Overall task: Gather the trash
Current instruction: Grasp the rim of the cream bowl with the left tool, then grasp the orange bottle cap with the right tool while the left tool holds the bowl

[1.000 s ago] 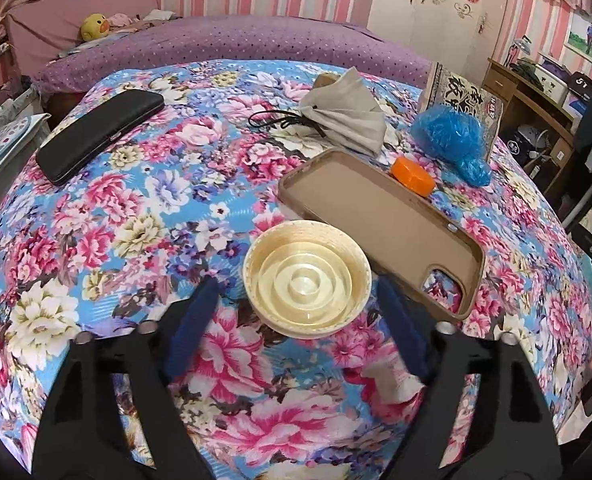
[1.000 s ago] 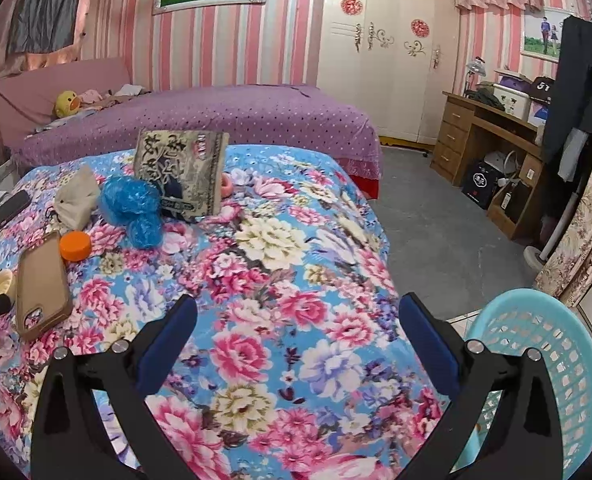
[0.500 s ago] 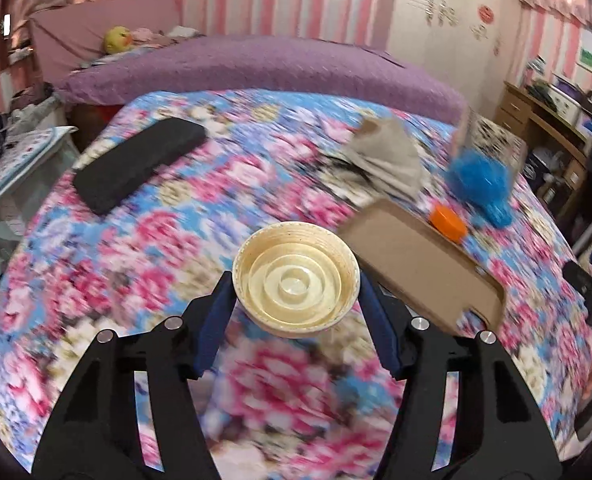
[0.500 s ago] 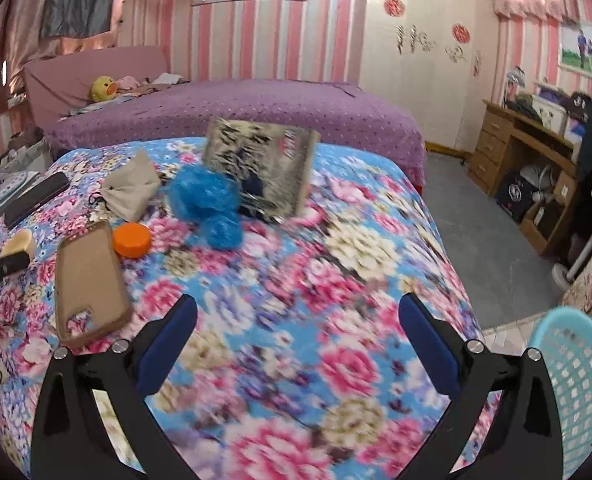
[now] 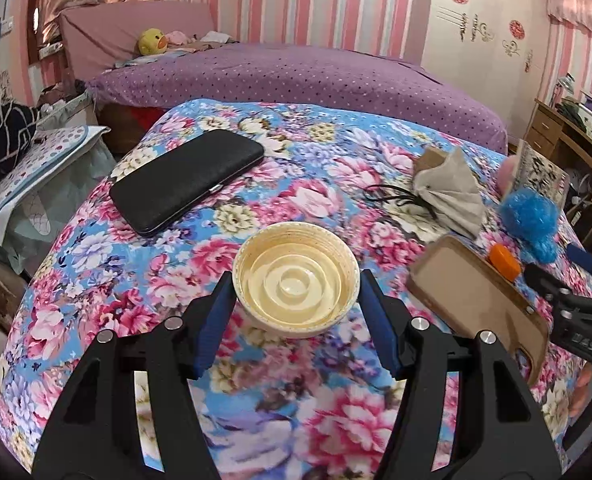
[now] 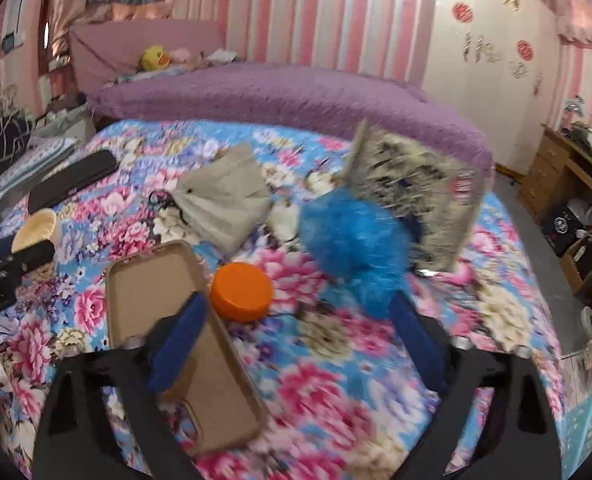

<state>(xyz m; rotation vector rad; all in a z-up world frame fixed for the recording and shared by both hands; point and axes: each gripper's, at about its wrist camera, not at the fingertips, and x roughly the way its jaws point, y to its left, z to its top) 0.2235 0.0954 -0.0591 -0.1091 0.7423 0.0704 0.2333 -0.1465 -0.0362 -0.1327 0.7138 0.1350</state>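
Floral bedspread point(image 5: 95, 280) busy. Left tool point(image 5: 296, 300) now clamped on cream round plastic lid point(image 5: 296, 280), lifted off bed; first trash secured. Right tool point(image 6: 296, 312) wide open, empty, moved toward orange round cap point(image 6: 241, 292).

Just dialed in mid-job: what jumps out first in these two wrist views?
The cream ridged lid, clamped between the left gripper fingers above the floral bedspread. In the right wrist view, the open right gripper hovers over an orange cap lying between a tan phone case and crumpled blue plastic.
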